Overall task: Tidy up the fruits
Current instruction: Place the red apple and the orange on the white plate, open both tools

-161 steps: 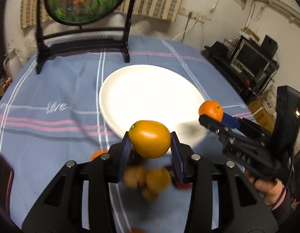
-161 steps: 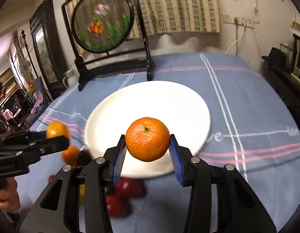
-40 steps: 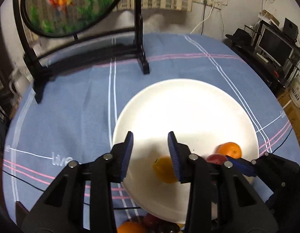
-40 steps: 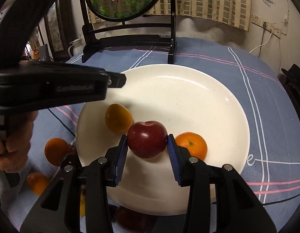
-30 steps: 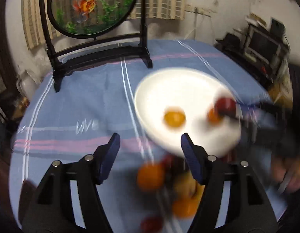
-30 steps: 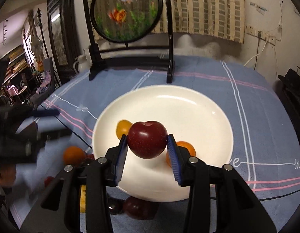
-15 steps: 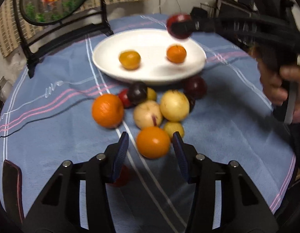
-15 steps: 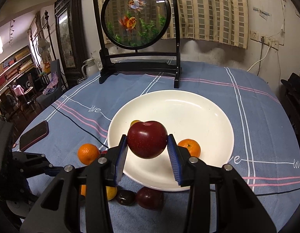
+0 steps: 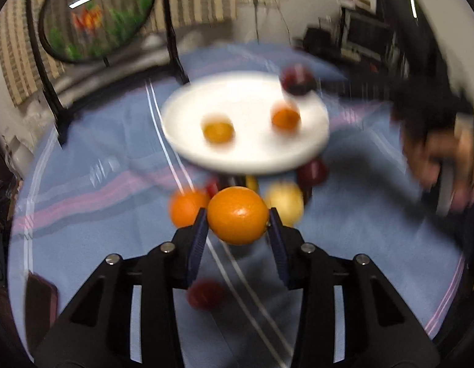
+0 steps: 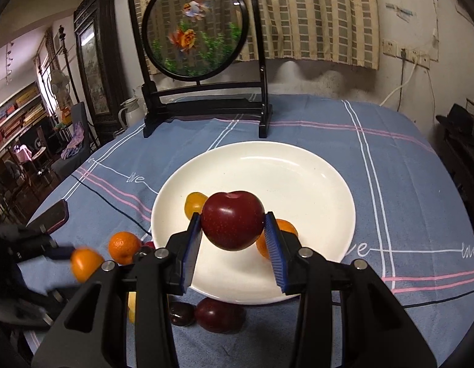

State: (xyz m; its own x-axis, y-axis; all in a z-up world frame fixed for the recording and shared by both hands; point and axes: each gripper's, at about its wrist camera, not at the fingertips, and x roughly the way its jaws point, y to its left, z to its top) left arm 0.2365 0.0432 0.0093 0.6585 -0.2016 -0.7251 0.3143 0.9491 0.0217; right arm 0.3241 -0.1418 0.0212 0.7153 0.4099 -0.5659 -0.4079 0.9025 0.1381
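Note:
My left gripper [image 9: 237,228] is shut on an orange [image 9: 238,215] and holds it above the blue tablecloth, short of the white plate [image 9: 237,156]. The plate holds a yellow-orange fruit [image 9: 218,131] and a tangerine [image 9: 285,118]. My right gripper [image 10: 233,239] is shut on a dark red apple [image 10: 233,220] over the near part of the plate [image 10: 298,174]. That apple also shows in the blurred left wrist view [image 9: 296,82]. The left gripper's orange shows blurred at the left of the right wrist view [image 10: 85,262].
Loose fruit lies before the plate: an orange [image 10: 124,247], a dark plum [image 10: 181,312], a red apple [image 10: 220,314]. A black-framed round fish screen [image 10: 195,30] stands at the table's back. A phone [image 10: 50,216] lies at the left edge.
My left gripper has closed on the orange that lay between its fingers and lifted it. My right gripper still holds the red apple over the plate.

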